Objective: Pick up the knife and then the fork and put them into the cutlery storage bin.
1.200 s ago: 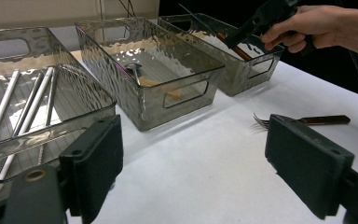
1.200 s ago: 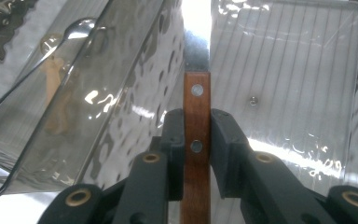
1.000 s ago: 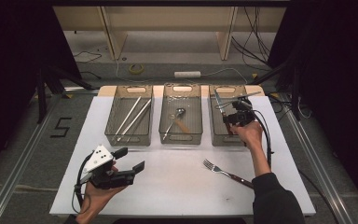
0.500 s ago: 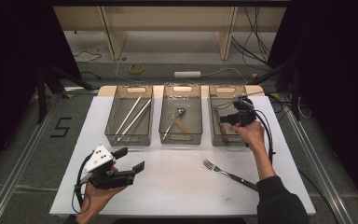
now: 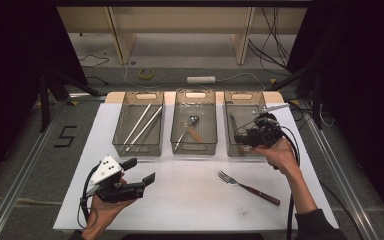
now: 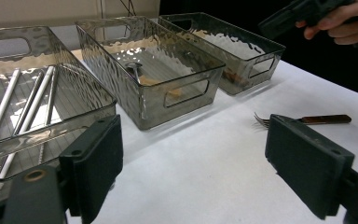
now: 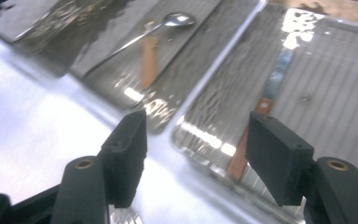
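A wood-handled knife [image 7: 274, 84] lies in the right clear bin [image 5: 270, 107]. My right gripper [image 5: 241, 138] hovers over that bin's near left corner. Its jaws have just been opening and now stand open with nothing between them [image 7: 196, 158]. A spoon [image 5: 189, 126] with a wooden handle rests in the middle bin [image 5: 195, 95]. Long metal sticks [image 5: 142, 122] lie in the left bin [image 5: 122, 125]. A fork [image 5: 247, 187] with a dark handle lies on the white table, near the right forearm. My left gripper [image 5: 141, 171] stands open and empty near the front left, its jaws [image 6: 191, 158] facing the bins.
The white tabletop [image 5: 190, 200] spreads in front of the three bins, which line its far edge. In the left gripper view the fork [image 6: 307, 120] lies just beyond the right jaw, and the other hand with its gripper [image 6: 303, 11] is at top right.
The right gripper has risen out of the right bin and drawn back toward the near side, its jaws opening and leaving the knife inside. The left gripper has stayed put.
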A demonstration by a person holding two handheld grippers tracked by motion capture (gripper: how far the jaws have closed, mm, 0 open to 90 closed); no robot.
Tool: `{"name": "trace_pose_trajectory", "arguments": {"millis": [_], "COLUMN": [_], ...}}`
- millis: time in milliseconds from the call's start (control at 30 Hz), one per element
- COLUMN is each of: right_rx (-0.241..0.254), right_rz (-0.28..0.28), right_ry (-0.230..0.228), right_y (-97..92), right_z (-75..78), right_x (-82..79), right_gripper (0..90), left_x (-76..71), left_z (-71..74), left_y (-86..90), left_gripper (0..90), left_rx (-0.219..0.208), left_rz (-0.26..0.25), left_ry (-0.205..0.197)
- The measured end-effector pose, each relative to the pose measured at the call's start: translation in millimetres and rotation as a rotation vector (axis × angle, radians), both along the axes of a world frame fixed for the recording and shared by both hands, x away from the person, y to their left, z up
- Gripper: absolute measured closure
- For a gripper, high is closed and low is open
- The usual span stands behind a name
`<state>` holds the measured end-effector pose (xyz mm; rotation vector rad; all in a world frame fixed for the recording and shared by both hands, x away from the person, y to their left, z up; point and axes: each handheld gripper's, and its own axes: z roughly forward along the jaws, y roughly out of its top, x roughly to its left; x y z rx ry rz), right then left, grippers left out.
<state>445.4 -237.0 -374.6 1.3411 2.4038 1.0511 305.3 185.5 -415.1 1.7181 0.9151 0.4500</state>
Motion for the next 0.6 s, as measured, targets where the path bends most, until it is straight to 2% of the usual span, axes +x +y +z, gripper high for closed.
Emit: {"name": "trace_pose_trajectory", "arguments": {"millis": [167, 300, 367, 600], "right_rx": [-0.016, 0.004, -0.007, -0.028], "right_rz": [0.072, 0.098, 0.107, 0.120], "right_ry": [-0.008, -0.008, -0.002, 0.023], "right_y": [-1.8, -6.0, -9.0, -14.9], "right_z": [1.0, -4.0, -7.2, -17.1], "right_x": [-23.4, -40.6, -48.0, -59.1], "right_gripper": [35.6, 34.8, 34.7, 33.9], "left_x": [0.1, 0.2, -0.7, -1.5], "left_z": [-0.3, 0.2, 0.6, 0.9], "left_y": [0.1, 0.1, -0.2, -0.1], "left_gripper": [18.6, 18.6, 18.6, 18.6], "left_rx": [-0.001, -0.001, -0.001, -0.004], "left_rz": [0.001, 0.000, -0.001, -0.001], "left_ry": [0.001, 0.001, -0.002, -0.005]}}
